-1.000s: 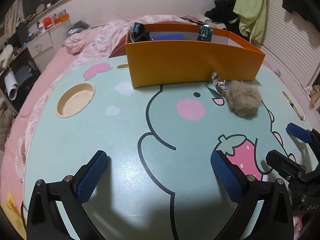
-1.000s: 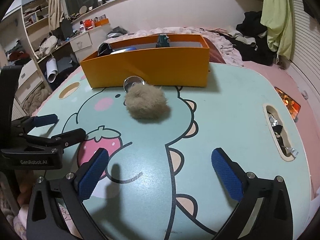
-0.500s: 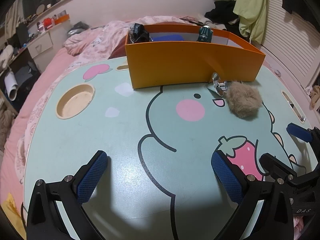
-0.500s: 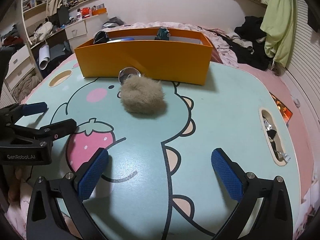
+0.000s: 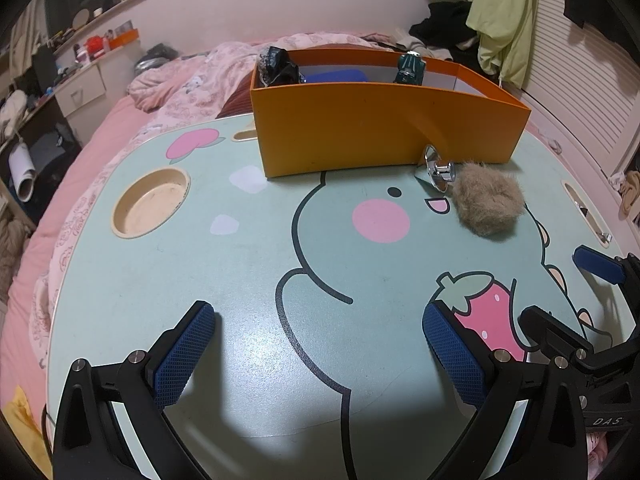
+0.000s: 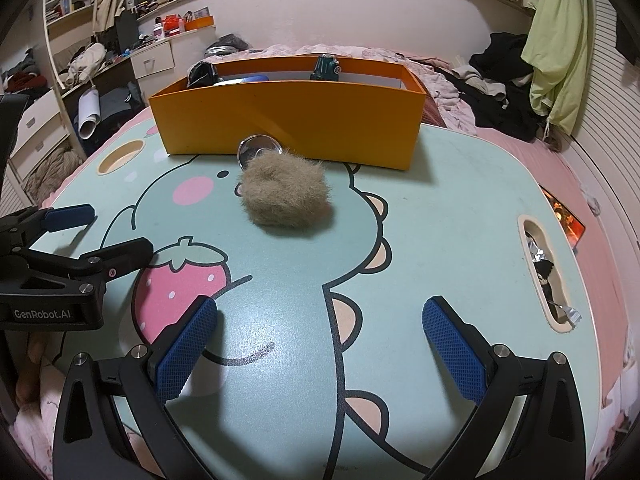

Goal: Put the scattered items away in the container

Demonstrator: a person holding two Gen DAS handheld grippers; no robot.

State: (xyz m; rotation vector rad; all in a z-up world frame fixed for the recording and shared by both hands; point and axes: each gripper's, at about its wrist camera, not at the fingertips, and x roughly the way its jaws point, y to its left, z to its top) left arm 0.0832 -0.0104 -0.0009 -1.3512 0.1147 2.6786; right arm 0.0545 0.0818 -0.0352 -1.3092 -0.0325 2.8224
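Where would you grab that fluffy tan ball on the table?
Across its soft middle, I'd guess, coming down from above with the right gripper, which faces it. The fluffy ball lies free on all but its far side, where a shiny metal piece touches it.

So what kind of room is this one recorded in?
Most likely a lived-in bedroom: the cartoon lap table sits on a bed with pink bedding, clothes hang nearby, and a cluttered dresser stands behind.
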